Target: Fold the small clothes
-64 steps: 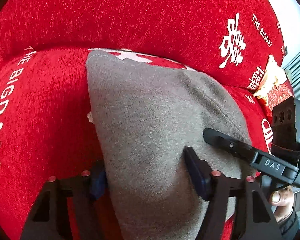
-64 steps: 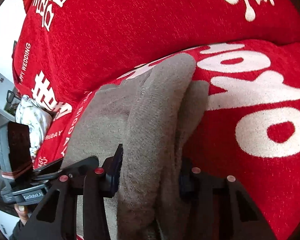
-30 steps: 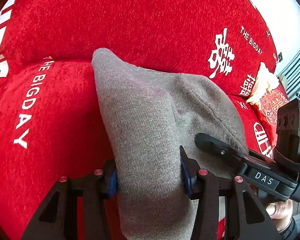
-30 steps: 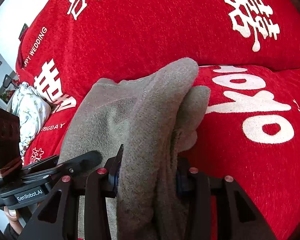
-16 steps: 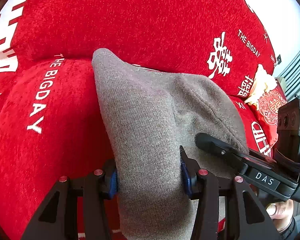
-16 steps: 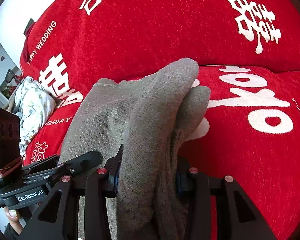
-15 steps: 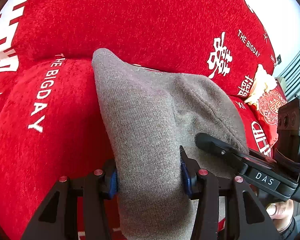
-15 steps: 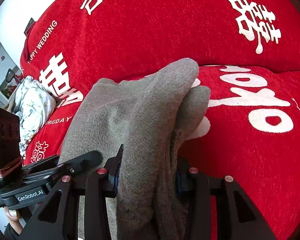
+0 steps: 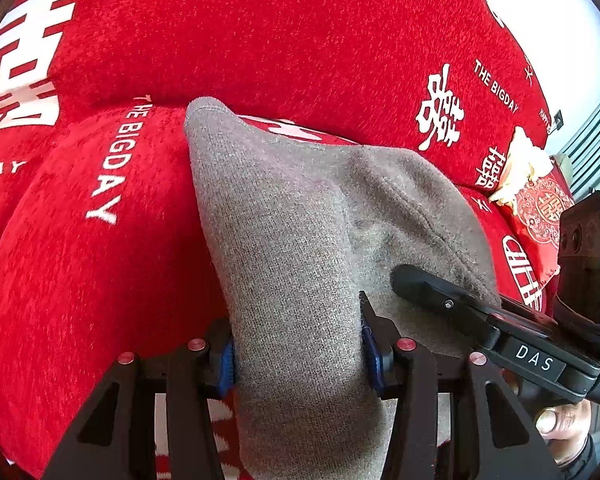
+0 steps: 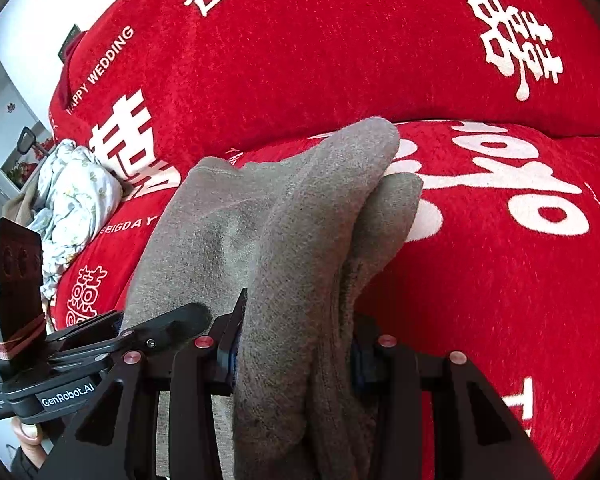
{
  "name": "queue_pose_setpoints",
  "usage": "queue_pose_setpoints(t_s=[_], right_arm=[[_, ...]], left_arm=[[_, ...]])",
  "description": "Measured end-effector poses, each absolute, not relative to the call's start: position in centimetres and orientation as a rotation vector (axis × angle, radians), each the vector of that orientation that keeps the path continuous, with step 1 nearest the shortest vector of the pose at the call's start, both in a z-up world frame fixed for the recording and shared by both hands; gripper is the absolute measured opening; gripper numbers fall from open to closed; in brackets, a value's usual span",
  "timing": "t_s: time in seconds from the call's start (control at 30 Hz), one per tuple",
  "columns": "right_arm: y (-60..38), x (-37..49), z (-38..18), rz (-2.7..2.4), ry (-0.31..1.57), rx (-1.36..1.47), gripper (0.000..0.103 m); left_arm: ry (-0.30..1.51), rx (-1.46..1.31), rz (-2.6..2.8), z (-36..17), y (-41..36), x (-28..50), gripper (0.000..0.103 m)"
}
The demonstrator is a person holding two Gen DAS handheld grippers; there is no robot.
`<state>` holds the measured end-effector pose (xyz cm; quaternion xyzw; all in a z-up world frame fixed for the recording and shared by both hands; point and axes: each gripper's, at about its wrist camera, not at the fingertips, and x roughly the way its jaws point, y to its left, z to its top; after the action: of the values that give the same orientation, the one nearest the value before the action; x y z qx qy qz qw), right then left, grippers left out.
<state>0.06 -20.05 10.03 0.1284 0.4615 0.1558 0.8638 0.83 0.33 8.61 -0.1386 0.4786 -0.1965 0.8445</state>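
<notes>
A grey knitted garment [image 9: 300, 240] is held up between both grippers over a red sofa. My left gripper [image 9: 298, 350] is shut on a bunched edge of it. My right gripper [image 10: 294, 354] is shut on another thick fold of the same garment [image 10: 300, 240]. The right gripper's body [image 9: 532, 344] shows at the right of the left wrist view, against the cloth. The left gripper's body [image 10: 80, 368] shows at the lower left of the right wrist view. The garment hangs down below both sets of jaws, its lower part hidden.
The red sofa cover [image 9: 80, 280] with white lettering fills both views, seat below and backrest [image 10: 340, 40] behind. A floral white cloth bundle [image 10: 68, 208] lies at the sofa's left end. A red patterned cushion [image 9: 540, 208] with pale cloth sits at the right end.
Both grippers have lifted with the garment still held; the sofa seat has dropped away in both views. The left jaws closed onto the cloth after the earliest frame.
</notes>
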Motion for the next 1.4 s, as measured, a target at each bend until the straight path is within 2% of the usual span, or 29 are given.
queue_pose_setpoints(t_s=[0.6,1.07,1.17,1.23,1.33,1.37,1.4], right_arm=[[-18.6,-3.8,8.9,0.348,0.973,0.283,0.043],[-19.6,-4.1,6.9,0.35,0.99,0.323,0.043],[-20.0,-3.9,6.6,0.357,1.003,0.333,0.048],[-20.7,-3.8,6.3,0.352,1.023,0.354,0.059],[-22.0,-4.2,7.0,0.296,1.007,0.369,0.061],[-22.2,-4.6,7.8,0.274,0.969,0.348,0.061],[-22.2,-4.8,8.5,0.267,0.934,0.326,0.066]], left_arm=[[1.014,-0.276,-0.397,7.4,1.6,-3.4,0.051],[1.031,-0.264,-0.38,5.9,2.0,-3.8,0.051],[1.037,-0.264,-0.377,5.8,2.1,-3.8,0.054],[1.041,-0.269,-0.364,5.7,2.4,-3.9,0.056],[1.024,-0.274,-0.347,6.4,2.8,-4.3,0.056],[1.019,-0.266,-0.333,6.6,2.9,-4.4,0.063],[1.002,-0.252,-0.305,7.1,2.9,-4.3,0.064]])
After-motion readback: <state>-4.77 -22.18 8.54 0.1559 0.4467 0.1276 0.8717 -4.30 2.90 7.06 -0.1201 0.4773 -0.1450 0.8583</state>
